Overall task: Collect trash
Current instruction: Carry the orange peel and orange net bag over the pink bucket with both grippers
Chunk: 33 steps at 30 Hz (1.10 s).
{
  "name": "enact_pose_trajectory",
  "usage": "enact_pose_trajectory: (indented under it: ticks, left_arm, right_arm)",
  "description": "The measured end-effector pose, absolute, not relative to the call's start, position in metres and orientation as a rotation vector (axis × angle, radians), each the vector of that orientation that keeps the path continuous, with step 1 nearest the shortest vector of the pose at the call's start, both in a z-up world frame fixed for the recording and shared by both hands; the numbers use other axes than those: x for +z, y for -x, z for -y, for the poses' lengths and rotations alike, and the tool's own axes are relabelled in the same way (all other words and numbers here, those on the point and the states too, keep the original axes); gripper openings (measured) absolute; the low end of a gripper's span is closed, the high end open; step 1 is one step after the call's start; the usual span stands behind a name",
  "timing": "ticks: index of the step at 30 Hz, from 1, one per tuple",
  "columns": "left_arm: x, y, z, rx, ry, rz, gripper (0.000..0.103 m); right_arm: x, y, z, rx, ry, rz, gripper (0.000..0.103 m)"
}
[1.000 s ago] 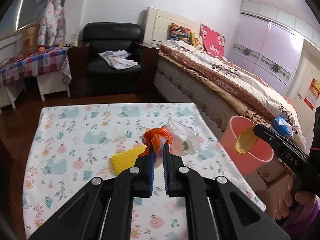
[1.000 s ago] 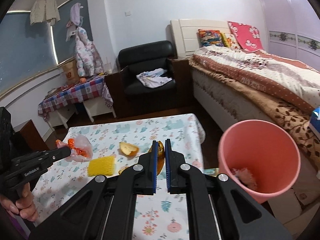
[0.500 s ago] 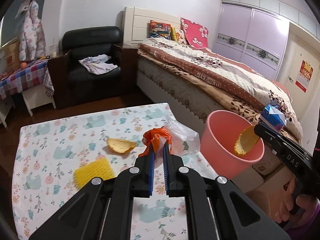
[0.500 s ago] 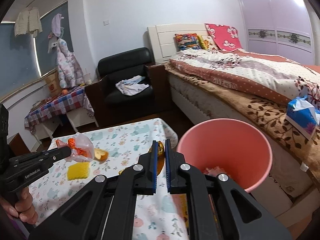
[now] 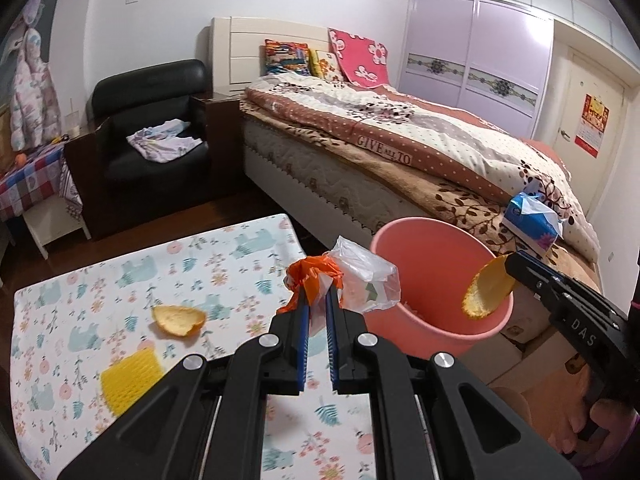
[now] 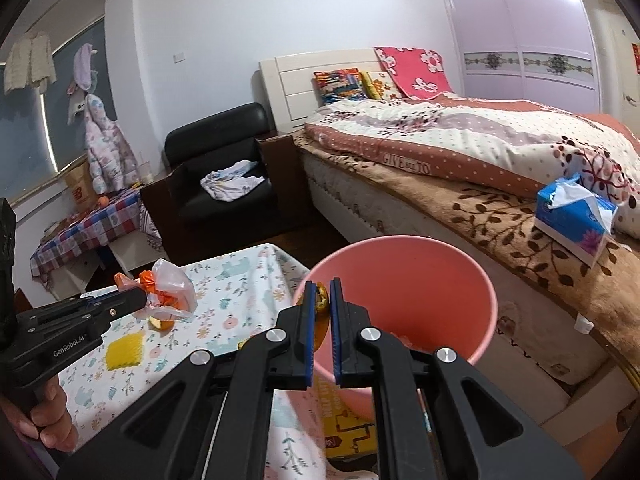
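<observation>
My left gripper (image 5: 316,294) is shut on a crumpled clear plastic bag (image 5: 364,280) with orange scraps, held above the table's right edge beside the pink bin (image 5: 404,320). In the right wrist view that bag (image 6: 170,288) hangs at the left gripper's tip. My right gripper (image 6: 322,294) is shut on a piece of orange peel (image 6: 322,300) over the near rim of the pink bin (image 6: 440,280). The left wrist view shows that peel (image 5: 486,290) above the bin's right rim. Another orange peel (image 5: 178,320) and a yellow sponge (image 5: 130,374) lie on the floral table (image 5: 80,300).
The bin stands on the floor between the table and a bed (image 5: 400,152), with some scraps inside it. A blue tissue pack (image 6: 576,220) lies on the bed's edge. A black armchair (image 5: 156,128) and a checked side table (image 6: 88,232) stand farther back.
Both grippers have swung to the right toward the pink bin. The bag now hangs by the bin's left rim, and the held peel has come over the bin's mouth.
</observation>
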<state>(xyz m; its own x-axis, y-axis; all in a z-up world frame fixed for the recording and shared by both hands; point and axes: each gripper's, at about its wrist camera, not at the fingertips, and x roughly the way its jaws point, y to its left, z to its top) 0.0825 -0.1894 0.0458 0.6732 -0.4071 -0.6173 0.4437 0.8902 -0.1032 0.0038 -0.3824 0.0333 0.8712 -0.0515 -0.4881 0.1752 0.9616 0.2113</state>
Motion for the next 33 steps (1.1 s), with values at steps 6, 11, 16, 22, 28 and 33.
enact_pose_trajectory:
  ticks: [6, 11, 16, 22, 28, 33]
  left_arm:
    - [0.044, -0.085, 0.215, -0.511, -0.082, -0.685, 0.007]
    - [0.042, -0.089, 0.231, -0.532, -0.098, -0.687, 0.007]
    - [0.037, -0.093, 0.246, -0.547, -0.102, -0.701, 0.007]
    - [0.027, -0.097, 0.263, -0.578, -0.102, -0.726, 0.007]
    - [0.02, -0.098, 0.285, -0.612, -0.12, -0.736, 0.007]
    - [0.017, -0.098, 0.301, -0.647, -0.134, -0.742, 0.007]
  right_arm:
    - [0.026, -0.004, 0.399, -0.148, -0.275, -0.507, 0.007]
    - [0.018, -0.005, 0.412, -0.17, -0.296, -0.514, 0.007]
    - [0.011, -0.006, 0.422, -0.187, -0.312, -0.521, 0.007]
    - [0.004, -0.005, 0.434, -0.208, -0.334, -0.532, 0.007]
    - [-0.005, -0.005, 0.446, -0.224, -0.357, -0.544, 0.007]
    - [-0.011, -0.007, 0.453, -0.232, -0.371, -0.554, 0.007]
